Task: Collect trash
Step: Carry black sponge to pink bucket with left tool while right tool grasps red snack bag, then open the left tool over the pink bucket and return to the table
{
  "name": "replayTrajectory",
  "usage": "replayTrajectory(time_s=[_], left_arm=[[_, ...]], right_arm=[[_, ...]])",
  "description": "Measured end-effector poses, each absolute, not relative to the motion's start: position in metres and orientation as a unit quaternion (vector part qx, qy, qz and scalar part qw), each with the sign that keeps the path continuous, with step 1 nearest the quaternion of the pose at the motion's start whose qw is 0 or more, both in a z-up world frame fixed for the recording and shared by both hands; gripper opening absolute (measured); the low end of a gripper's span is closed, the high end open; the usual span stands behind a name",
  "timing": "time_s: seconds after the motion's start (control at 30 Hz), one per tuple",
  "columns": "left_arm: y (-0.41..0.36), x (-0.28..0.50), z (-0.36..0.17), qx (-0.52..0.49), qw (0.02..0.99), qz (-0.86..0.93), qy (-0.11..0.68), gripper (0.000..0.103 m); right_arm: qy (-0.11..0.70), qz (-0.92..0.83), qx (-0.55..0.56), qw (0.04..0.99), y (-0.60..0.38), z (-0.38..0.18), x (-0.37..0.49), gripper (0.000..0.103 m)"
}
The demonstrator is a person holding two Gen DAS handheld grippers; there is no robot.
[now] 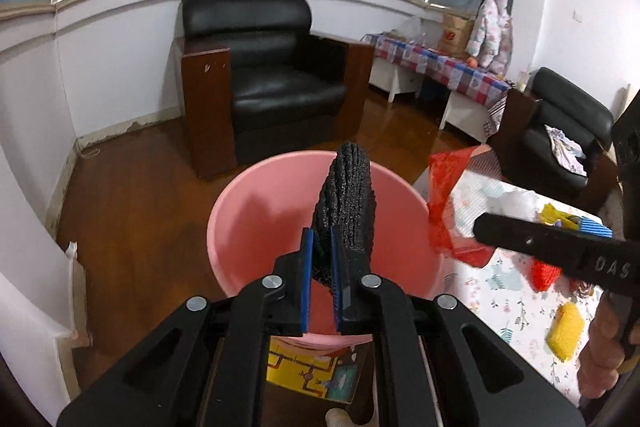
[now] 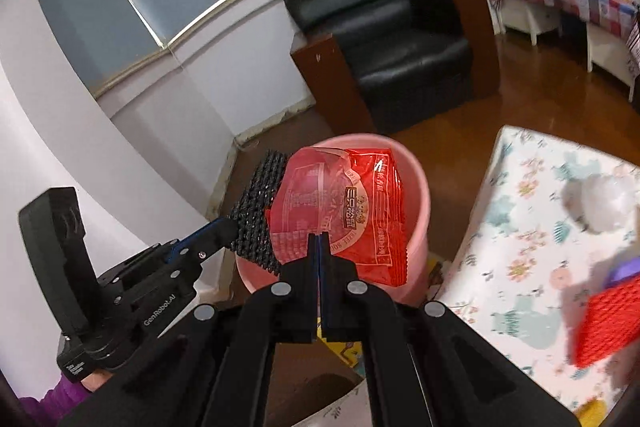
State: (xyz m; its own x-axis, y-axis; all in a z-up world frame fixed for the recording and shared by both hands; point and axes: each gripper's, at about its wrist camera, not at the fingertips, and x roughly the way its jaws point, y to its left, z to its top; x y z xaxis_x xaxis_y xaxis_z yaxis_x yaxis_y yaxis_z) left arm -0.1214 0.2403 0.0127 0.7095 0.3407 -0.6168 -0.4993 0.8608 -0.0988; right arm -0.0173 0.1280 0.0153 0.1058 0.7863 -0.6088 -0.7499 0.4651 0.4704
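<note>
Here the left gripper [image 1: 322,247] clamps a black, rough-textured foam pad [image 1: 349,203] over the round pink plastic bucket [image 1: 256,203]. The right gripper [image 2: 319,243] pinches a crinkled red plastic snack wrapper [image 2: 344,211] above it.

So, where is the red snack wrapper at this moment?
The red snack wrapper is pinched in the right gripper, held over the pink bucket. The black mesh piece in the left gripper hangs beside it.
</note>
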Motion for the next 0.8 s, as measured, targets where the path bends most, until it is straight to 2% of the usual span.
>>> replayTrajectory(time_s=[0.23,0.27,0.33,0.37,0.4,0.47,0.8], left_arm=[[0.247,-0.115,0.004,-0.139,0.906,0.243,0.317,0.01],[0.247,-0.114,0.003,-0.141,0.905,0.245,0.318,0.012],[0.246,-0.113,0.003,-0.142,0.904,0.246,0.32,0.015],[0.244,-0.115,0.004,-0.14,0.904,0.247,0.321,0.02],[0.245,-0.114,0.004,-0.139,0.903,0.249,0.32,0.027],[0.243,-0.116,0.006,-0.137,0.905,0.251,0.316,0.032],[0.229,-0.115,0.014,-0.128,0.91,0.241,0.311,0.032]], right_arm=[[0.439,0.511,0.009,0.739,0.146,-0.009,-0.005,0.001],[0.44,0.51,0.009,0.739,0.147,-0.01,-0.004,0.004],[0.441,0.508,0.01,0.74,0.146,-0.011,-0.002,0.016],[0.439,0.506,0.011,0.742,0.145,-0.01,-0.001,0.031],[0.435,0.505,0.014,0.745,0.142,-0.009,0.0,0.039],[0.428,0.506,0.014,0.749,0.138,-0.007,-0.001,0.039],[0.401,0.501,0.016,0.766,0.104,0.005,-0.006,0.041]])
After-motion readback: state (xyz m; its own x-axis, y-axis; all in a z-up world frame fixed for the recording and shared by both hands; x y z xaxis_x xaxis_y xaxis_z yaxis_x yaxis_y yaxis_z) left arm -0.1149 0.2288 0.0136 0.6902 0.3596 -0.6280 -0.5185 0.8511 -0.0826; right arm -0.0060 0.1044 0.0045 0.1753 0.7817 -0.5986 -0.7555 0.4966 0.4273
